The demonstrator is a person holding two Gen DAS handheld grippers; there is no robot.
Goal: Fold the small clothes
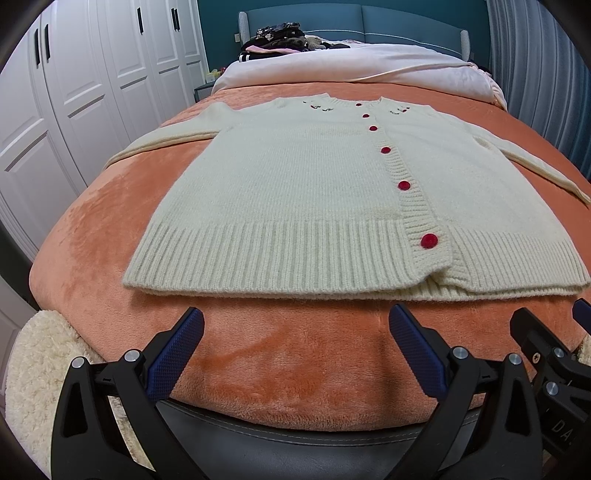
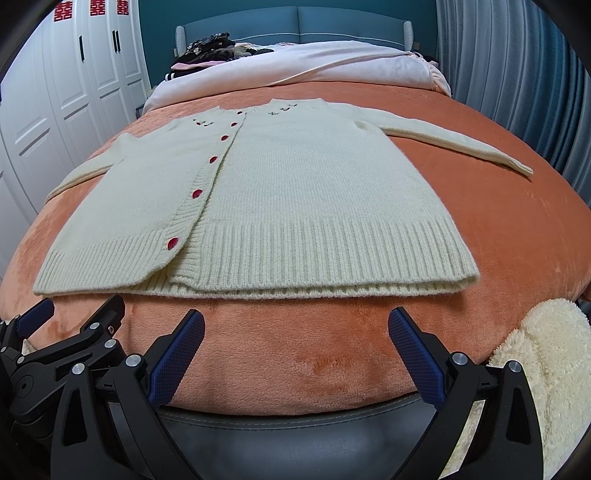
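Note:
A cream knitted cardigan [image 1: 295, 184] with red buttons [image 1: 429, 240] lies flat and buttoned on the orange blanket [image 1: 288, 354], hem toward me, both sleeves spread out to the sides. It also shows in the right wrist view [image 2: 288, 192]. My left gripper [image 1: 295, 325] is open and empty, just in front of the hem's left half. My right gripper [image 2: 295, 325] is open and empty, just in front of the hem's right half. The right gripper also shows at the left wrist view's right edge [image 1: 546, 328], and the left gripper at the right wrist view's left edge [image 2: 74, 314].
A pile of dark clothes [image 1: 280, 37] sits at the bed's far end by the teal headboard [image 1: 369, 22]. A white quilt [image 1: 351, 66] covers the far half. White wardrobes [image 1: 74, 92] stand left, a curtain [image 2: 517, 74] right. Fluffy cream fabric [image 2: 546, 362] lies at the near corners.

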